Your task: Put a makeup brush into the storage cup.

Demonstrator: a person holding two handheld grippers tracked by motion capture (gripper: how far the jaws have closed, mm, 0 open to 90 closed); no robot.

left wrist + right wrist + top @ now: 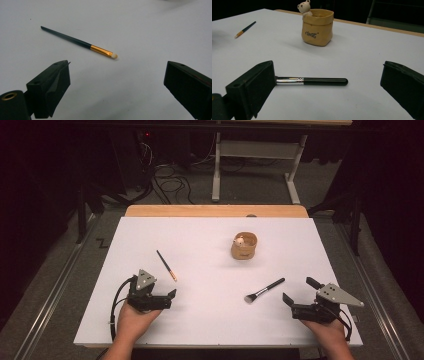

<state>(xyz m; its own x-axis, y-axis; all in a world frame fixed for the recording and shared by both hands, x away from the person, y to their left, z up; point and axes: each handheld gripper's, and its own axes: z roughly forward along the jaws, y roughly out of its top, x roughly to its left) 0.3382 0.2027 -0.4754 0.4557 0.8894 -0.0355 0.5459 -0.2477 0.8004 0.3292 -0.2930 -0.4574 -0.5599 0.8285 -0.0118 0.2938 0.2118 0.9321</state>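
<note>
Black jaws of the left claw [173, 295] stand spread and empty, low over the bench [210, 320], with the thin brush [79, 43] lying flat just ahead of them, gold ferrule and pale tip toward the claw. The right claw [299, 290] is likewise spread and holds nothing; the thick brush [312, 81] lies crosswise between its jaws, its bristle end hidden behind one jaw in the right gripper view.

Risks, as judged: both brushes are slim, round and flat on a smooth white surface, so a closing jaw may roll or skid them aside rather than pinch them (the thin one especially). A grip near one end would likely let the handle tip or swing.

Beyond the claws, the tan pot [318, 27] with a small bear figure [304, 6] on its rim stands upright, well apart from both brushes. Nothing lies between either claw and its brush; a carried brush swung low could knock the pot.
</note>
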